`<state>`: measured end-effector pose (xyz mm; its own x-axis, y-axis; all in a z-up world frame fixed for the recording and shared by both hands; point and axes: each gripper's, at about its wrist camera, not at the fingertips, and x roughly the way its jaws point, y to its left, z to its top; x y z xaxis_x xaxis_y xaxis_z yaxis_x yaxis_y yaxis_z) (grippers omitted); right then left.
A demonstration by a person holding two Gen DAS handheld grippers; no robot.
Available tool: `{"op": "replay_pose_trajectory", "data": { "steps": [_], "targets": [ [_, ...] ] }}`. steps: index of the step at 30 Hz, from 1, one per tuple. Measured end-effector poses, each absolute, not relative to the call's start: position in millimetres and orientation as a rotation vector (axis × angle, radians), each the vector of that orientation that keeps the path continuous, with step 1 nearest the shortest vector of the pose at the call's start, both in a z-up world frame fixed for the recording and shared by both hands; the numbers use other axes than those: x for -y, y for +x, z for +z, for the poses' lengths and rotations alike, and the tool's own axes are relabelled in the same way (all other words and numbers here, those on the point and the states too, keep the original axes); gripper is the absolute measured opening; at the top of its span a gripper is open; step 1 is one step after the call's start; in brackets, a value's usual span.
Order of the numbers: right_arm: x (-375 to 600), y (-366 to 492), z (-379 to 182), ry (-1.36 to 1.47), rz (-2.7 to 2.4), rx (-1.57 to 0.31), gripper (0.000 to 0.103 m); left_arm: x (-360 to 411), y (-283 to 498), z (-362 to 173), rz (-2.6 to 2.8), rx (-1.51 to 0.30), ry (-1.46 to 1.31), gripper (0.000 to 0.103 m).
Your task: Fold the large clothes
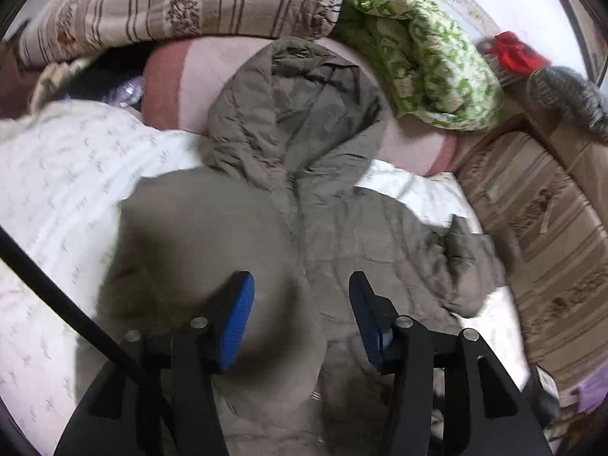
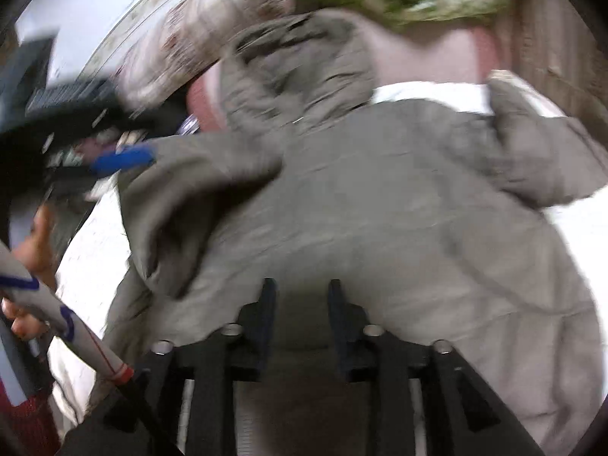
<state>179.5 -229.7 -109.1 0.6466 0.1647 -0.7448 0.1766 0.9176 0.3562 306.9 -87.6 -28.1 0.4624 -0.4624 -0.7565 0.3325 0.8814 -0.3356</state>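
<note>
A grey-brown hooded jacket (image 1: pixel 288 197) is spread on a white bed (image 1: pixel 57 174); its hood lies on a pink pillow (image 1: pixel 197 76). The left gripper (image 1: pixel 302 285) is held wide open above it, gripping nothing; the right gripper (image 2: pixel 302 288) is partly open, fabric between its fingers.

1. The grey-brown hooded padded jacket (image 1: pixel 342 235) lies front up on the white bed sheet, its zip closed down the middle.
2. Its hood (image 1: pixel 300 114) lies open at the far end, resting on a pink pillow.
3. The right sleeve (image 1: pixel 471 266) is bunched beside the body; the left side is folded across the chest.

Left claw (image 1: pixel 301 285) agape — right claw (image 2: pixel 302 292) parted (narrower).
</note>
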Motion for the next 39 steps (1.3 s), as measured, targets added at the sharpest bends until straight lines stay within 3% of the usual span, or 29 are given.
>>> {"op": "replay_pose_trajectory", "data": {
  "steps": [6,11,13,15,20,22,23,24,25,27,35,39],
  "targets": [
    [266.0,192.6,-118.6,0.551,0.042,-0.855,0.074,53.6,280.9,-15.2,-0.42,-0.946,-0.202,0.067],
    [254.9,233.1,-138.3,0.686,0.226,-0.913,0.076,6.6,259.8,-31.2,-0.296,-0.959,-0.223,0.067],
    [246.0,247.3,-144.9,0.722,0.282,-0.92,0.079,-8.6,251.2,-41.2,-0.271,-0.976,-0.219,0.067],
    [241.7,267.0,-148.0,0.766,0.351,-0.917,0.091,-15.6,247.5,-50.5,-0.255,-0.994,-0.207,0.067],
    [245.6,310.0,-177.8,0.958,0.451,-0.928,0.094,-19.6,247.2,-71.1,-0.188,-1.027,-0.176,0.067],
    [244.1,317.0,-185.0,1.038,0.494,-0.904,0.091,-16.4,251.4,-79.3,-0.155,-1.025,-0.147,0.067],
    [243.1,318.0,-183.5,1.047,0.515,-0.898,0.08,-14.8,255.3,-84.4,-0.131,-1.026,-0.128,0.067],
    [239.8,319.1,-181.7,1.067,0.569,-0.891,0.058,-13.0,260.3,-89.7,-0.103,-1.029,-0.111,0.067],
    [236.6,320.6,-179.7,1.089,0.615,-0.895,0.05,-11.0,265.8,-94.4,-0.083,-1.035,-0.102,0.067],
    [232.6,317.1,-166.1,1.067,0.6,-0.881,0.02,-8.8,275.6,-102.3,-0.058,-1.043,-0.093,0.067],
    [216.7,245.5,-37.6,0.454,0.133,-0.645,0.015,-9.1,300.9,-133.5,0.005,-1.082,-0.116,0.067],
    [201.2,216.1,-43.4,0.223,0.026,-0.742,0.018,-9.3,301.0,-137.2,0.007,-1.081,-0.116,0.068]
  ]
}}
